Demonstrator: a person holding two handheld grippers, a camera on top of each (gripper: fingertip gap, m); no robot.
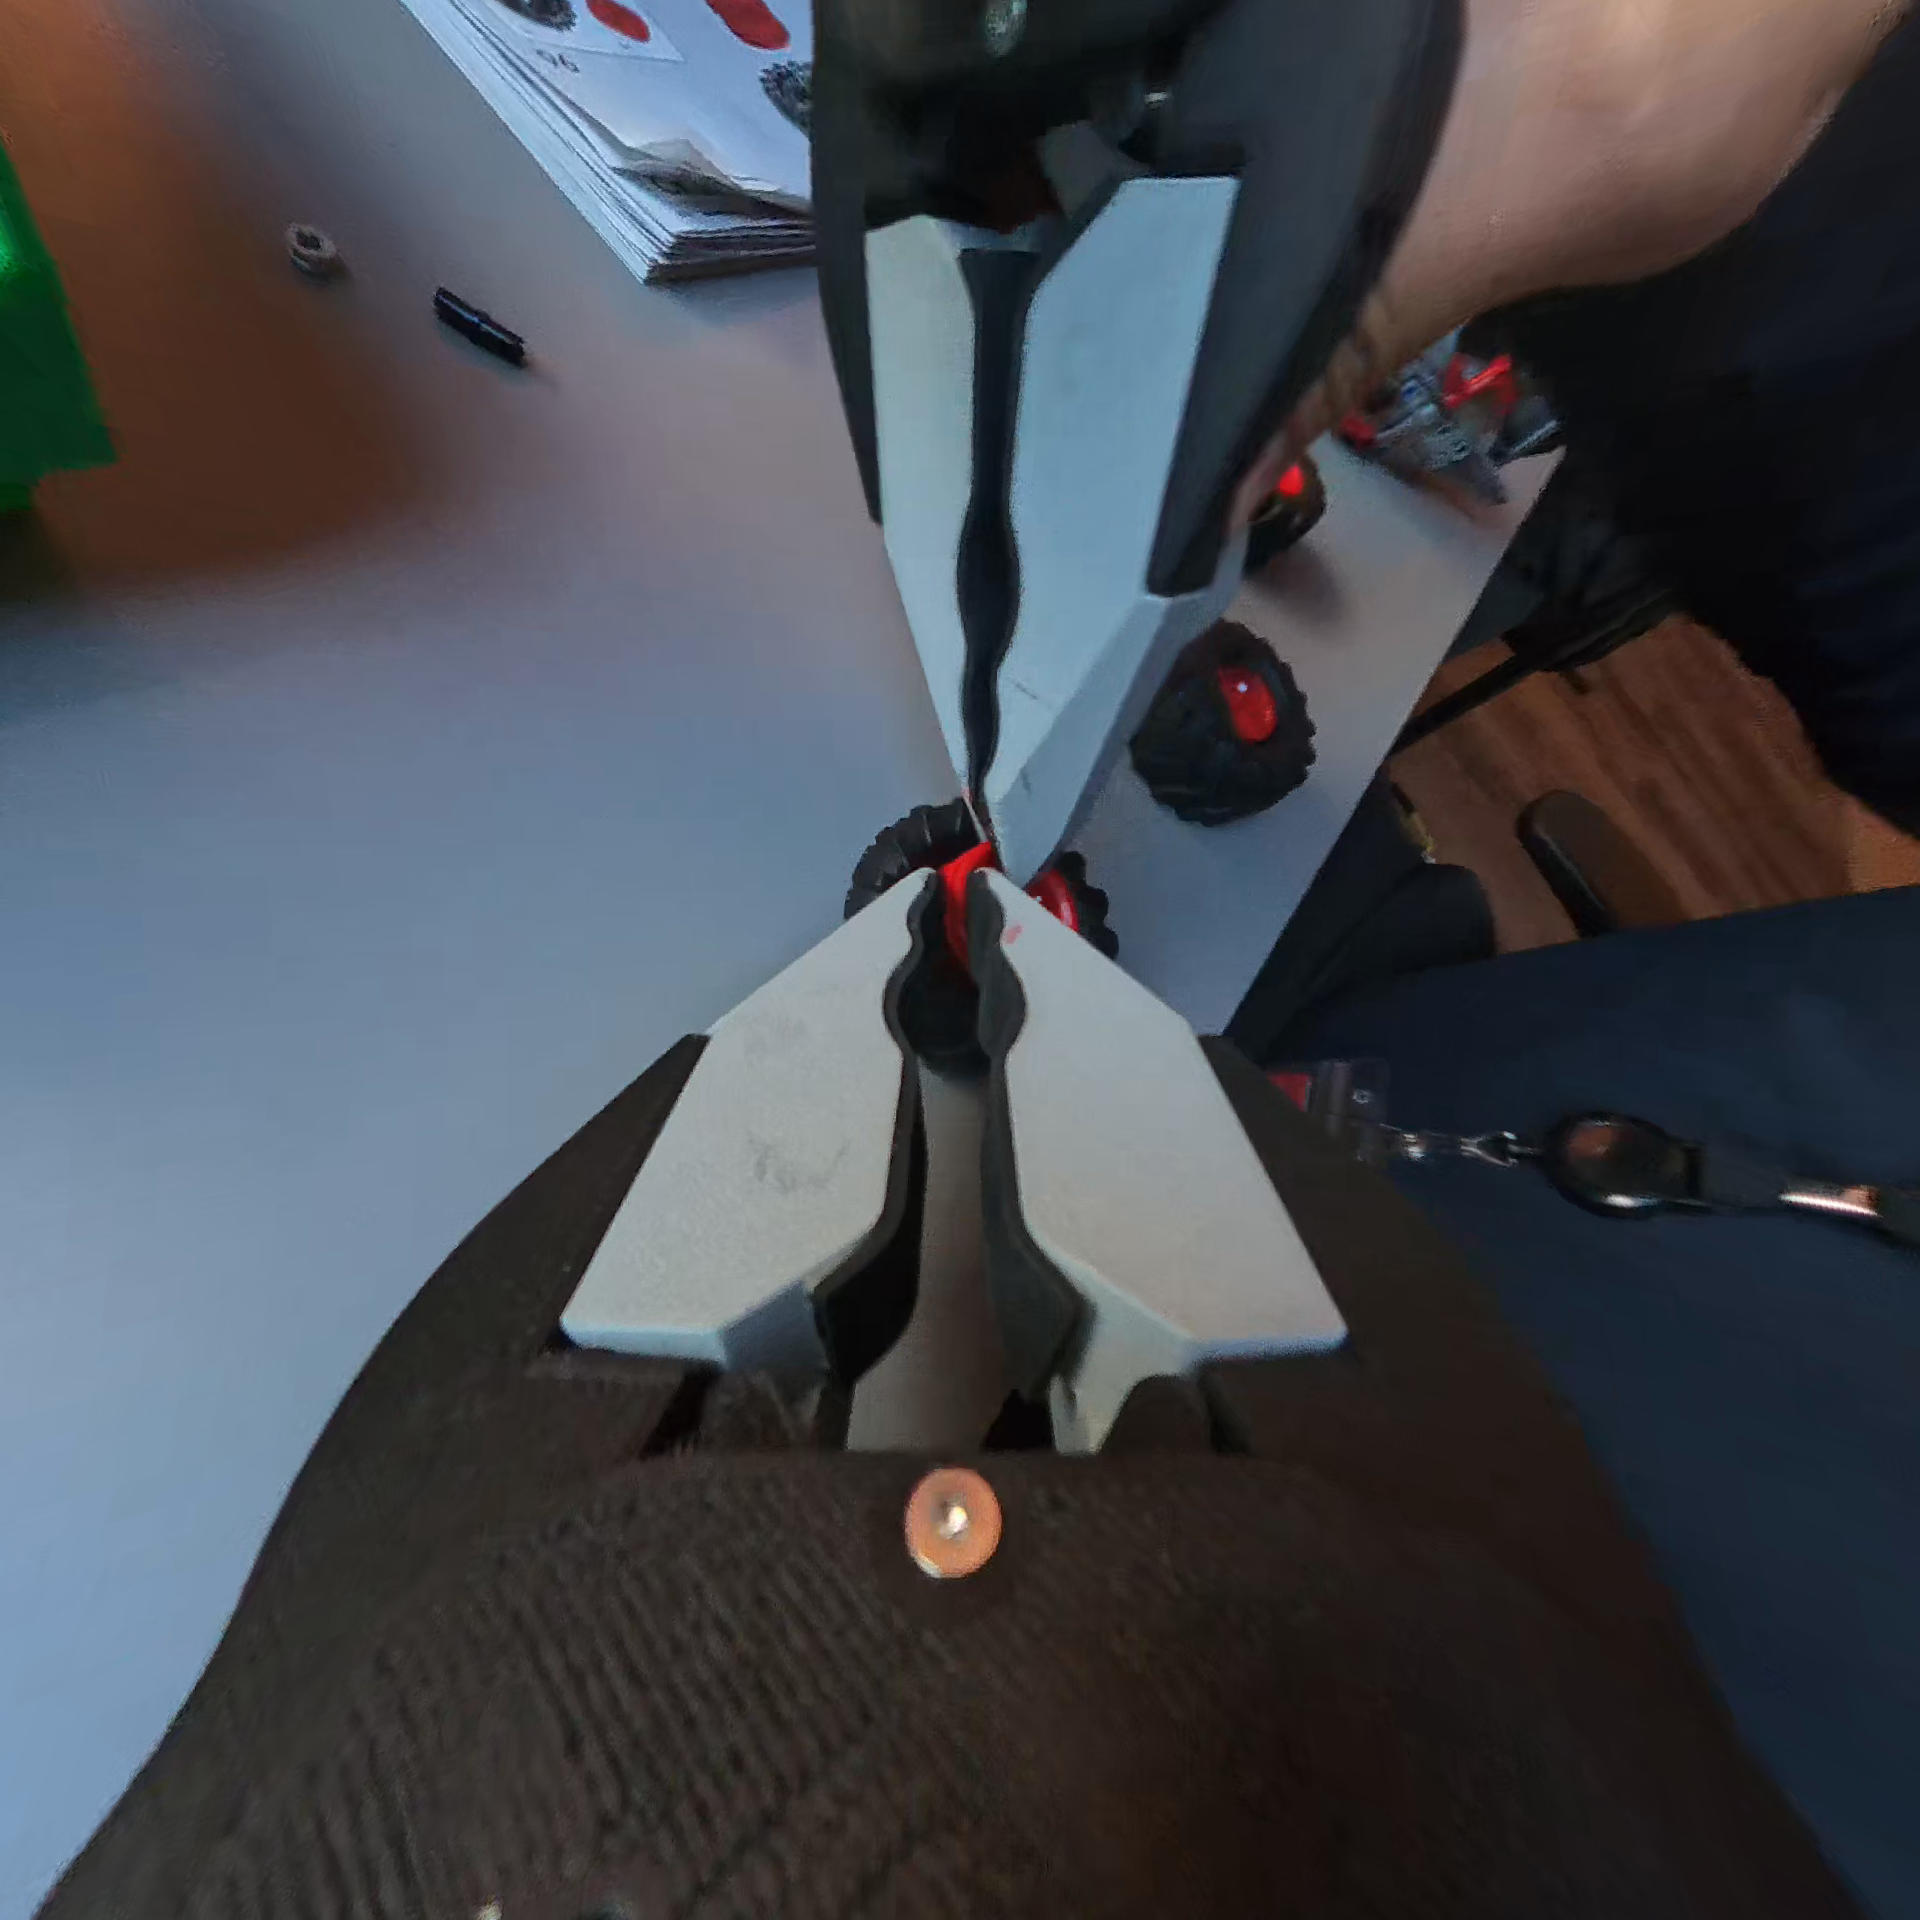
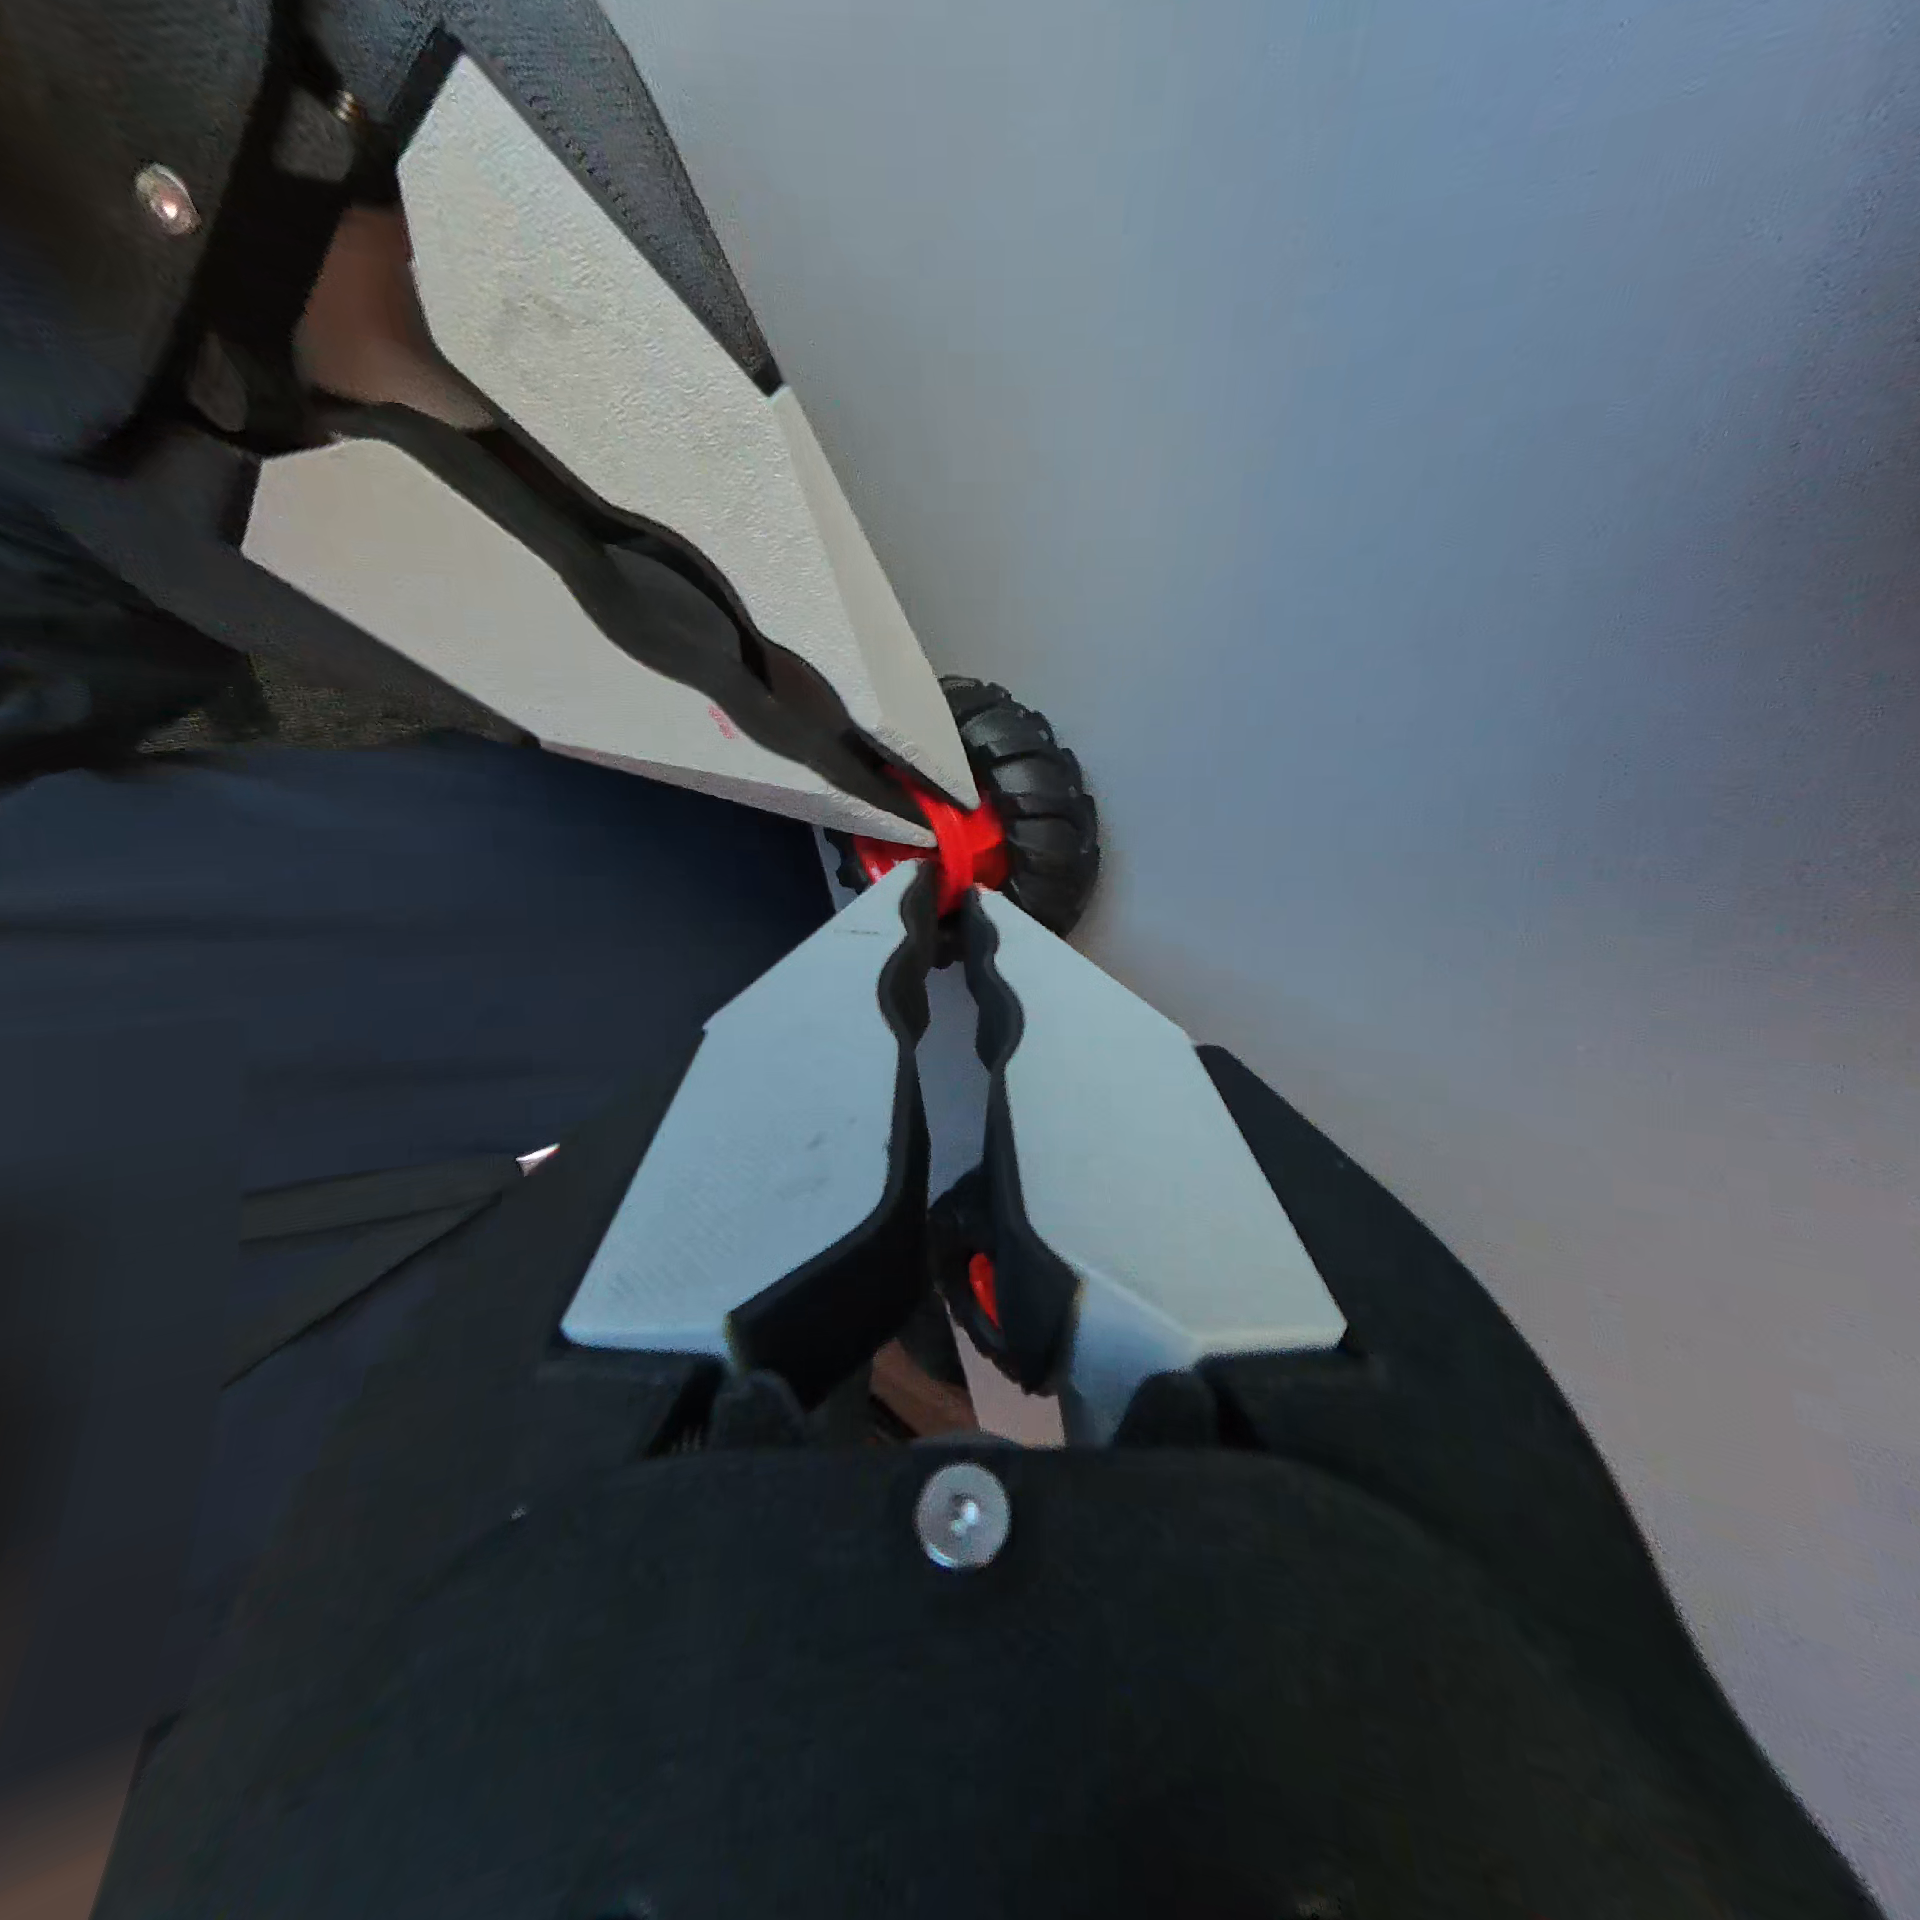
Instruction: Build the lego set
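1. Left hand-held gripper [image 1: 958, 883] is nearly closed, tips pinching a red hub [image 1: 961, 904]; a black tyre [image 1: 904, 847] sits just behind it, near the tabletop [image 1: 416, 935] edge closest to the person.
2. Right hand-held gripper [image 2: 940, 894] tips meet the same red hub [image 2: 961, 847] from the opposite side, jaws narrowed onto it; tyre [image 2: 1034, 800] beside.
3. Judgement: seating hub into tyre; keep both grips square and push along the axis, no twisting.
4. Farther along that edge: finished wheel [image 1: 1226, 722], partly built model [image 1: 1455, 416].
5. Far side: black pin [image 1: 478, 327], small bush [image 1: 312, 247], instruction booklet [image 1: 665, 135]; print there too blurred to read, no brand visible.
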